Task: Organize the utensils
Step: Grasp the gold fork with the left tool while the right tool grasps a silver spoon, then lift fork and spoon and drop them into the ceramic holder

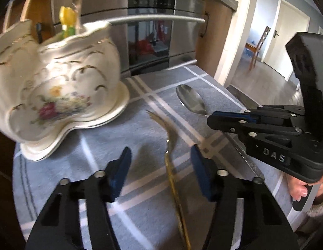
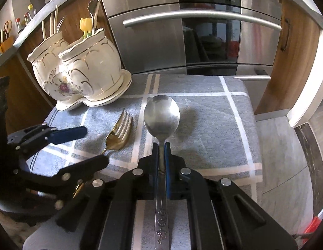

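Observation:
A gold fork (image 1: 170, 145) lies on the checked cloth between the fingers of my left gripper (image 1: 161, 162). The jaws stand on either side of its handle, and the pads do not press on it. The right wrist view shows the same fork (image 2: 119, 131) with the left gripper (image 2: 96, 144) around its neck. My right gripper (image 2: 161, 145) is shut on the handle of a silver spoon (image 2: 161, 114), whose bowl points away towards the oven. In the left wrist view the spoon (image 1: 190, 100) sticks out of the right gripper (image 1: 212, 120). Two cream floral holders (image 2: 88, 70) stand at the back left, with several utensils upright in them.
The holders (image 1: 63, 79) rest on a shared saucer (image 2: 124, 81). A grey-blue checked cloth (image 2: 213, 125) covers the small table. A steel oven (image 2: 203, 31) stands right behind it. The table ends on the right above a tiled floor (image 2: 282, 156). A hand (image 1: 301, 189) holds the right gripper.

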A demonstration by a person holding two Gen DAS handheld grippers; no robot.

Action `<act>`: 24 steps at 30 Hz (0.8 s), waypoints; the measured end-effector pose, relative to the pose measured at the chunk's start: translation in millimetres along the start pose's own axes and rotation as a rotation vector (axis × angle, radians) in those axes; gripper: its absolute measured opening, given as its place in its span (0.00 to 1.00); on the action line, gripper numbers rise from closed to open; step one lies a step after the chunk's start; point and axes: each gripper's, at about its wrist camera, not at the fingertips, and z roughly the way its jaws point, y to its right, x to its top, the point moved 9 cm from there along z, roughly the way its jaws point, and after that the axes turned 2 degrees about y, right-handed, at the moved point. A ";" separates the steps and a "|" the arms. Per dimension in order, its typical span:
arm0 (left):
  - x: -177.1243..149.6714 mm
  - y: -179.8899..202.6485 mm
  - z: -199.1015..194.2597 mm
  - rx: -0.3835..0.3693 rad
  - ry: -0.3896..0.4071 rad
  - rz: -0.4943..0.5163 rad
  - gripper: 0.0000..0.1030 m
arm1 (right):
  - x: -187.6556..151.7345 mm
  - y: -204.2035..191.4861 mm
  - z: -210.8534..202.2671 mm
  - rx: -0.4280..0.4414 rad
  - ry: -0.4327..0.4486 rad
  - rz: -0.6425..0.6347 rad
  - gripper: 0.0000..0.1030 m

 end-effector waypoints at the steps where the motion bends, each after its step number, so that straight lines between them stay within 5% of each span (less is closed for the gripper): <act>1: 1.7 1.2 4.8 -0.005 -0.018 0.004 0.44 | -0.1 1.9 -0.5 0.001 0.002 0.002 0.05; 8: 12.0 7.6 23.2 0.001 -0.057 0.044 0.21 | 0.6 10.0 -3.7 0.015 0.004 0.028 0.05; 10: 12.7 10.4 24.3 -0.002 -0.057 0.060 0.07 | 1.0 10.1 -4.4 0.022 0.006 0.032 0.05; 24: 9.4 5.0 -12.8 -0.027 0.018 0.030 0.04 | 6.6 -2.1 -10.7 0.049 0.051 0.009 0.05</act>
